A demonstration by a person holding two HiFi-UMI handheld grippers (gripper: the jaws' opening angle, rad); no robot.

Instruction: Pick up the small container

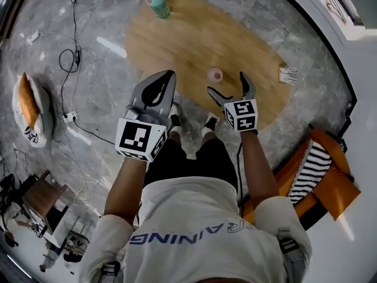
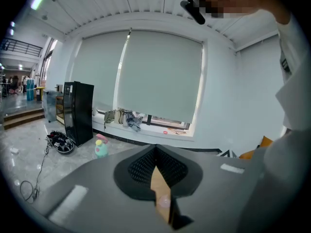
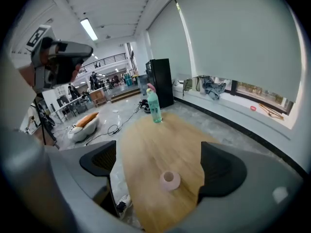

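The small pink container [image 1: 215, 74] stands on the oval wooden table [image 1: 177, 40], near its front edge. My right gripper [image 1: 231, 88] is open just short of it, jaws spread and nothing between them. In the right gripper view the container [image 3: 169, 180] sits low between the two fingers [image 3: 221, 171], a little ahead of them. My left gripper [image 1: 166, 78] hovers at the table's front-left edge with its jaws pressed together. In the left gripper view [image 2: 156, 152] only a sliver of table and the pink container [image 2: 164, 203] shows past the closed jaws.
A green bottle with a pink cap [image 1: 157, 2] stands at the table's far end. A white card [image 1: 288, 75] lies at its right edge. An orange chair with a striped cushion [image 1: 321, 170] is to the right. Floor cables [image 1: 73, 58] and a cushion [image 1: 29, 108] are to the left.
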